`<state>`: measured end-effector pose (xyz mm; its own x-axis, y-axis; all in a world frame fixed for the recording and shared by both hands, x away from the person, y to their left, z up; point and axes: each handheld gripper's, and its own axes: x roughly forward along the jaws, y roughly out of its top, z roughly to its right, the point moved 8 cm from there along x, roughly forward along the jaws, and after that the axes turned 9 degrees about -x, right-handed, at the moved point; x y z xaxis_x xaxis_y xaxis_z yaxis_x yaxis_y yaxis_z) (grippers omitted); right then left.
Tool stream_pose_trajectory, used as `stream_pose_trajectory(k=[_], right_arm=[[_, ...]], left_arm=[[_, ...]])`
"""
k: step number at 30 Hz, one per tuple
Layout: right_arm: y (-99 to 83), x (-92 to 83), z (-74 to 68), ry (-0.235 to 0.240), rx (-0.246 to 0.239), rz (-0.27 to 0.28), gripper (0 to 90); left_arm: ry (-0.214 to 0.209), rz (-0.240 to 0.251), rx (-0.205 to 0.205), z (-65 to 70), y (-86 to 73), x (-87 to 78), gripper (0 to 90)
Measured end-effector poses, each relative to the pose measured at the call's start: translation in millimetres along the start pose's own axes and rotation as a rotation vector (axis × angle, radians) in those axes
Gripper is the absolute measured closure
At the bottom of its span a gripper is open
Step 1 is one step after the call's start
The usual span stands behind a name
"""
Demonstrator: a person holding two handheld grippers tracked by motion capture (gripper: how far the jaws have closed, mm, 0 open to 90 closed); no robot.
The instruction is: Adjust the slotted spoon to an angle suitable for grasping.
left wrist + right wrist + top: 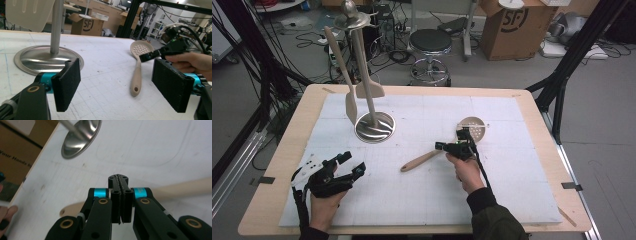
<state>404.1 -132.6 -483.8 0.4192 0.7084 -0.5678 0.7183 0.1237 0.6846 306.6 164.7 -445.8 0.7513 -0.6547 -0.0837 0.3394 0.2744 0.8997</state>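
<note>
High view shows the slotted spoon [447,148] lying flat on the white mat [512,190] of the desk [272,200], bowl toward the far right, handle pointing near-left. Just above its handle hovers the right claw [452,146], jaws clenched together on nothing. At the near-left, well apart from the spoon, the left claw [347,164] stands released and empty. Behind it, a steel stand [374,126] carries two hanging spatulas [369,89].
</note>
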Motion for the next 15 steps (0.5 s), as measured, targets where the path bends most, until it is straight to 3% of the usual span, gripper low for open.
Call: stream_pose_trajectory(k=[8,15], right_arm=[[-31.2,7.5,-29.5,0.085,-0.042,-0.052,90.0],[-46.4,14.8,-44.3,0.107,-0.079,-0.105,89.7]], left_arm=[[-0.007,0.005,0.028,2.7,0.5,-0.2,20.8],[0.005,0.005,0.046,3.0,0.5,-0.1,19.3]])
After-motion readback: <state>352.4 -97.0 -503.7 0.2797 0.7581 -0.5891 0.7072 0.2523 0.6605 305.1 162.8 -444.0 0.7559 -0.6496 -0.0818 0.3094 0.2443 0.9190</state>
